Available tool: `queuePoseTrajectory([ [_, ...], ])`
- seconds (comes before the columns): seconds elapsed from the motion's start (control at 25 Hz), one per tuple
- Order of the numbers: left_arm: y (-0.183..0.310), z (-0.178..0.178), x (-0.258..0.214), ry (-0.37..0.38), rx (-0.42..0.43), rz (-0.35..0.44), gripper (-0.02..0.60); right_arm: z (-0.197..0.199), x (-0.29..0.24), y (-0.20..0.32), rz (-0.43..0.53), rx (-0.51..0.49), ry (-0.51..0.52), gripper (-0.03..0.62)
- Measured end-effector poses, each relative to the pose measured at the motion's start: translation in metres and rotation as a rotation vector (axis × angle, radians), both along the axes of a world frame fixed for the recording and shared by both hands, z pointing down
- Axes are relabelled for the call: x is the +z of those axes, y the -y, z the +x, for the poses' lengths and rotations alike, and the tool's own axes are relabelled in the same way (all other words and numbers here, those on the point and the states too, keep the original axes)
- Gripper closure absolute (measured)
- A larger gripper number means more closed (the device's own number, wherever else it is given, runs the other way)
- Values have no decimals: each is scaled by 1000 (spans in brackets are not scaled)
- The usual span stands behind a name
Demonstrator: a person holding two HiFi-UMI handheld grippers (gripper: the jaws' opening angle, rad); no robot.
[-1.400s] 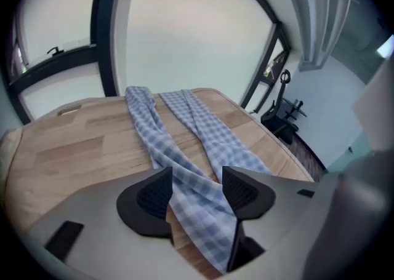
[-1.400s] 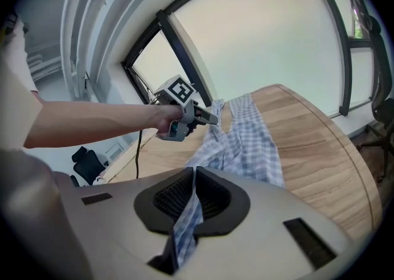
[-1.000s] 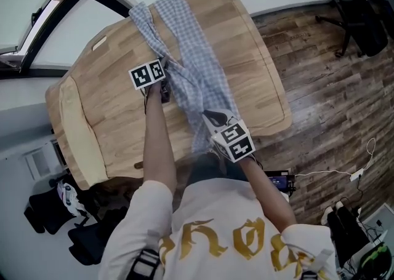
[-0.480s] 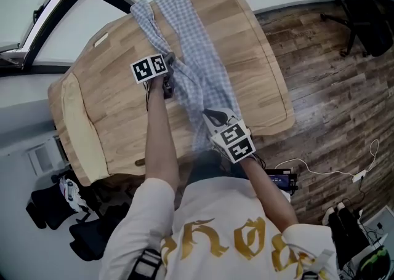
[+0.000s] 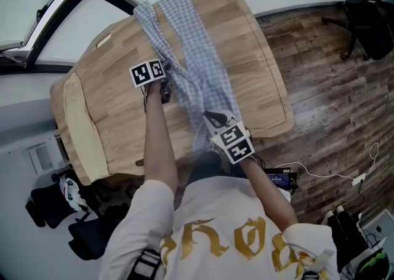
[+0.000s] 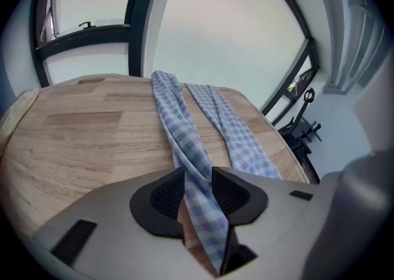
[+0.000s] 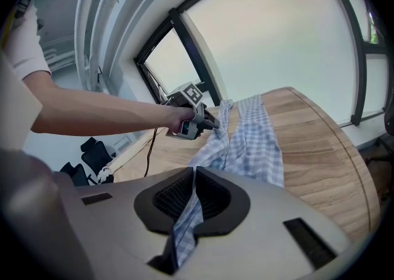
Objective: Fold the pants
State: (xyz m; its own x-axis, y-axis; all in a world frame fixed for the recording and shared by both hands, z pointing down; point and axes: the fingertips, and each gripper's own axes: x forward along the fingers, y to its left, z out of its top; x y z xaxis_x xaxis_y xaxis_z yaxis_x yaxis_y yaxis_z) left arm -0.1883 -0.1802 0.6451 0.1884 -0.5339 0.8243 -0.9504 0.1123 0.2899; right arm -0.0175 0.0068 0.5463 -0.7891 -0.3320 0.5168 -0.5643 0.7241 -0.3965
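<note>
Blue-and-white checked cloth pants (image 5: 200, 66) lie lengthwise on the pale wooden bench (image 5: 111, 106), running from far edge to near edge. Left gripper (image 6: 198, 177): fingers half apart, just been closing, with the bunched leg between them but not clamped. Right gripper (image 7: 193, 180), at the near edge: fingers pinched together on the fabric.

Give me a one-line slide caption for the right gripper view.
Right gripper shut on the near end of blue checked pants lying lengthwise on a wooden table.
</note>
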Motion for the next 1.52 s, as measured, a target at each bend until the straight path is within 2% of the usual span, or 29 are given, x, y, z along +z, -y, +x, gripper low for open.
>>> queuePoseTrajectory([
  [0.28, -5, -8, 3, 9, -10, -24, 465, -1, 0, -3, -12, -24, -7, 559],
  [0.36, -3, -7, 3, 10, 1, -21, 483, -2, -1, -2, -12, -27, -1, 559],
  [0.56, 10, 1, 8, -18, 55, -43, 483, -5, 5, 5, -15, -19, -24, 559],
  [0.76, 8, -9, 17, -36, 35, -78, 485, -8, 1, 2, -33, -19, -36, 559],
  [0.96, 7, -14, 20, -39, 35, -101, 532, -7, 2, 2, -51, -4, -40, 559],
  [1.24, 21, -16, -4, -56, 29, -32, 540, -2, 6, 4, -64, 12, -39, 559],
  [1.4, 44, -3, -42, -73, 28, 66, 541, 5, 10, 2, -76, 22, -42, 559],
  [1.52, 66, 19, -72, -78, 62, 139, 541, 14, 14, 3, -89, 40, -43, 559],
])
